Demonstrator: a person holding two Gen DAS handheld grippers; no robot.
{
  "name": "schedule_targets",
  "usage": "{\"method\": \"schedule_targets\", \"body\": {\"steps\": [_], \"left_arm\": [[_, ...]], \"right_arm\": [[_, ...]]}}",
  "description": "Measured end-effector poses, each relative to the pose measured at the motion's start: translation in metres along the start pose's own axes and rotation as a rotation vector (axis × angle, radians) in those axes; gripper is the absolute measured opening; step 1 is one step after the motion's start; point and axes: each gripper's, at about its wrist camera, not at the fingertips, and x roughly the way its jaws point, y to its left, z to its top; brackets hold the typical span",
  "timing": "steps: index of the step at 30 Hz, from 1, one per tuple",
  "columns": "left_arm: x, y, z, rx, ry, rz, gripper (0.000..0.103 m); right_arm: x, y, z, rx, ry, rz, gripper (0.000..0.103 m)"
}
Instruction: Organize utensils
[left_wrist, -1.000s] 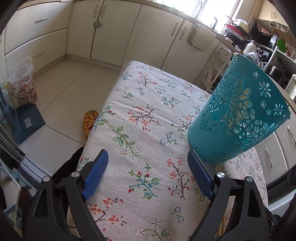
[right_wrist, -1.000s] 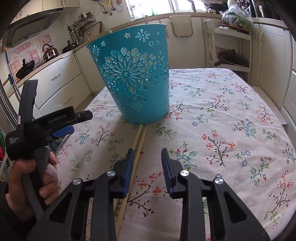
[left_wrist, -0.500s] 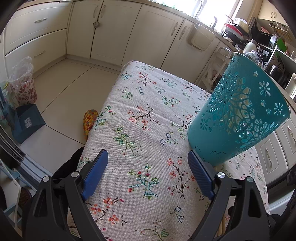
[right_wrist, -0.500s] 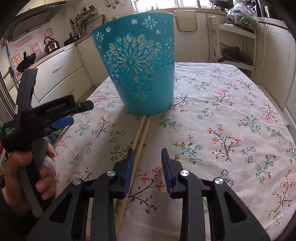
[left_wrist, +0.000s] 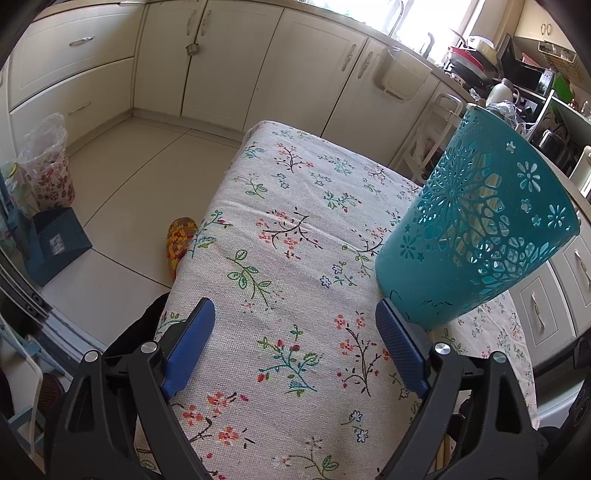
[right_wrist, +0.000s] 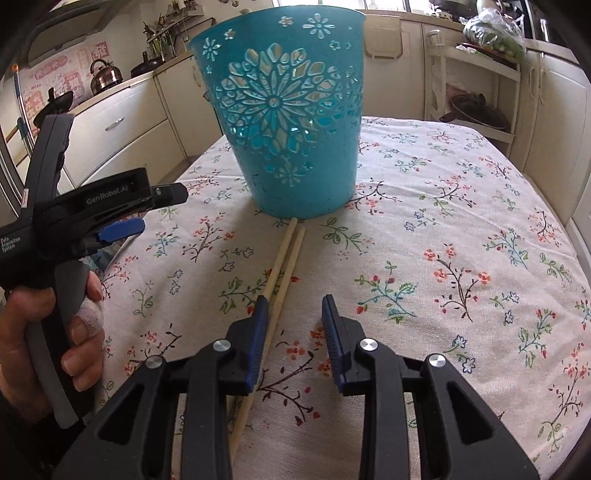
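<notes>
A teal cut-out bucket (right_wrist: 288, 122) stands upright on the floral tablecloth (right_wrist: 461, 229); it also shows at the right of the left wrist view (left_wrist: 476, 236). Two wooden chopsticks (right_wrist: 286, 262) lie side by side on the cloth, their far ends touching the bucket's base. My right gripper (right_wrist: 293, 325) is partly open and empty, low over the cloth, its left finger over the chopsticks' near part. My left gripper (left_wrist: 295, 347) is wide open and empty, hovering left of the bucket; it shows in the right wrist view (right_wrist: 122, 218).
The table's left edge (left_wrist: 192, 258) drops to a tiled floor with a colourful slipper (left_wrist: 179, 238) and a blue box (left_wrist: 55, 243). Cream cabinets (left_wrist: 258, 66) line the walls. A white shelf rack (right_wrist: 476, 88) stands behind the table.
My right gripper has moved forward towards the bucket and chopsticks, so both look larger. The left gripper has stayed nearly still.
</notes>
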Motion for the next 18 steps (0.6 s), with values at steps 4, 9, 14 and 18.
{"method": "schedule_targets", "body": {"steps": [4, 9, 14, 18], "left_arm": [[-0.0002, 0.0003, 0.0, 0.003, 0.001, 0.001, 0.085], [0.0001, -0.0003, 0.0001, 0.005, 0.002, 0.004, 0.085], [0.0012, -0.0031, 0.0002, 0.02, 0.008, 0.017, 0.086], [0.0015, -0.004, 0.0006, 0.027, 0.01, 0.02, 0.087]], "right_arm": [[0.0015, 0.0063, 0.0005, -0.053, 0.002, -0.039, 0.029], [0.002, 0.0053, 0.0004, -0.066, -0.001, -0.084, 0.026], [0.0022, 0.0014, 0.0013, -0.053, -0.007, -0.081, 0.026], [0.0031, 0.0012, 0.0022, -0.052, -0.012, -0.083, 0.026]]}}
